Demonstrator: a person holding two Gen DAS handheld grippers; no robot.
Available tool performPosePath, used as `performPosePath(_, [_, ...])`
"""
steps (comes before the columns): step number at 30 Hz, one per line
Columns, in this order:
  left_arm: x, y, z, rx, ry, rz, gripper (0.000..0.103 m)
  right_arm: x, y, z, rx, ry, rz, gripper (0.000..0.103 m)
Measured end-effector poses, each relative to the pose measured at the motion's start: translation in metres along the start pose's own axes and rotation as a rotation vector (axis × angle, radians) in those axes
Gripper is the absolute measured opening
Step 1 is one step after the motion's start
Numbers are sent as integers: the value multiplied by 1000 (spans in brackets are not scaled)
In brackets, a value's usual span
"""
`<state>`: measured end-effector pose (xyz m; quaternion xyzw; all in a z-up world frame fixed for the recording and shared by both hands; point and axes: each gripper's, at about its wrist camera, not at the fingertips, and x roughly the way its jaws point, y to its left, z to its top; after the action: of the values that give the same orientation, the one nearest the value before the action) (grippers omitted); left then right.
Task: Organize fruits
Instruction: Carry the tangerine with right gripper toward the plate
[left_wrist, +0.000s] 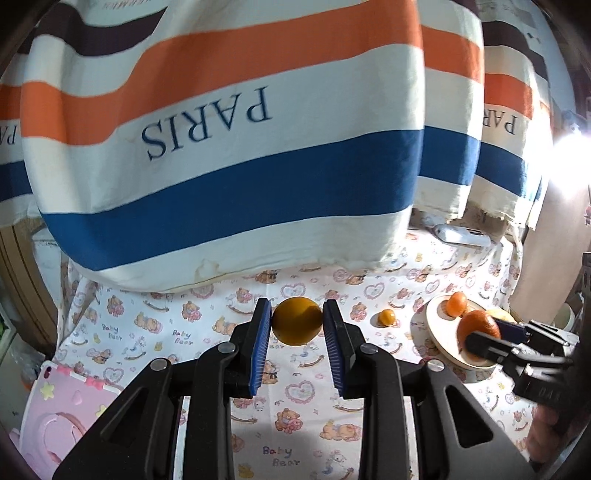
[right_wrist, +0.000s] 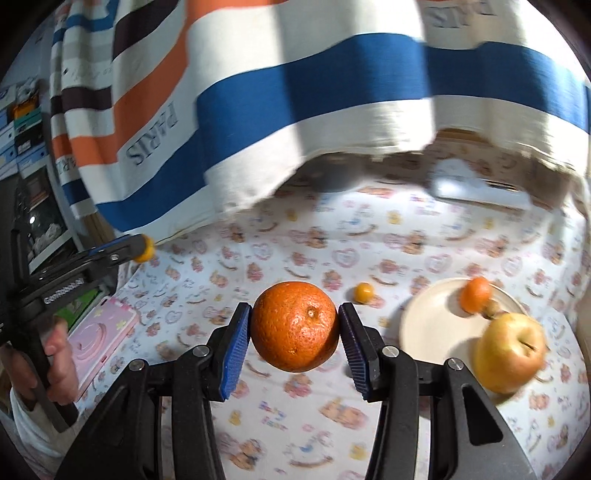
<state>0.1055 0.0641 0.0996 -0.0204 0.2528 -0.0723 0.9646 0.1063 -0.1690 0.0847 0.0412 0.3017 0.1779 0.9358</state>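
Left wrist view: the left gripper (left_wrist: 297, 321) has its jaws clamped on a small yellow-orange fruit (left_wrist: 297, 320), lifted clear of the desk (left_wrist: 295, 391), likely for carrying to the plate (left_wrist: 441, 334). The right gripper (right_wrist: 294, 326) has its jaws spread wide around a large orange (right_wrist: 294, 326), pads pressing both its sides, held above the cloth. Beyond, toward the desk's right edge, the plate carries a tangerine (right_wrist: 475, 294); an apple (right_wrist: 509, 355) sits at its rim. A tiny kumquat (right_wrist: 364, 292) lies loose near mid-desk.

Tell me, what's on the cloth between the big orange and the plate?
A tiny yellow-orange fruit sits alone on the cloth between the big orange, held in the right gripper, and the plate. The right wrist view shows it best.
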Motion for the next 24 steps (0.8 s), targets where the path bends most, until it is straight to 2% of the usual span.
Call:
performPosePath(6, [-2, -26, 0, 45, 18, -37, 28, -21, -44, -13, 62, -43, -127, 50])
performPosePath(14, [15, -72, -6, 111, 63, -96, 28, -15, -102, -37, 143, -17, -231, 50])
performPosePath(18, [27, -94, -15, 138, 94, -134, 28, -10, -121, -48, 169, 10, -238, 50])
performPosePath(24, [41, -119, -20, 173, 124, -166, 28, 4, -125, -56, 160, 48, -213, 50])
